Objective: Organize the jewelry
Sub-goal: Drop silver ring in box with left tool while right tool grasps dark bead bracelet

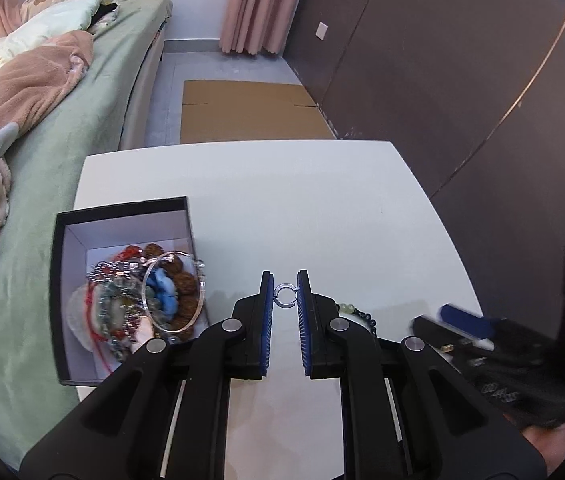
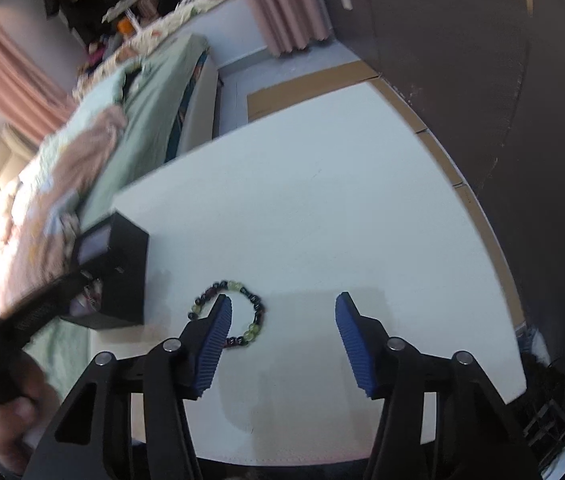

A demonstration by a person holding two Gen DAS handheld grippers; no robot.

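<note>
My left gripper (image 1: 285, 295) is shut on a small clear open ring (image 1: 285, 288), pinched between the blue pads above the white table (image 1: 282, 200). To its left stands a black box (image 1: 122, 208) holding several bracelets, with a silver bangle (image 1: 174, 292) leaning on its right wall. A beaded bracelet (image 2: 242, 312) of dark and pale green beads lies on the table; in the left wrist view only part of the bracelet (image 1: 356, 312) shows. My right gripper (image 2: 282, 308) is open and empty, its left pad over the bracelet's ring.
A bed (image 1: 62, 112) with green sheet and blankets runs along the table's left edge. Flat cardboard (image 1: 250, 108) lies on the floor beyond the table. A dark wall (image 1: 462, 80) stands to the right. The black box also shows in the right wrist view (image 2: 122, 272).
</note>
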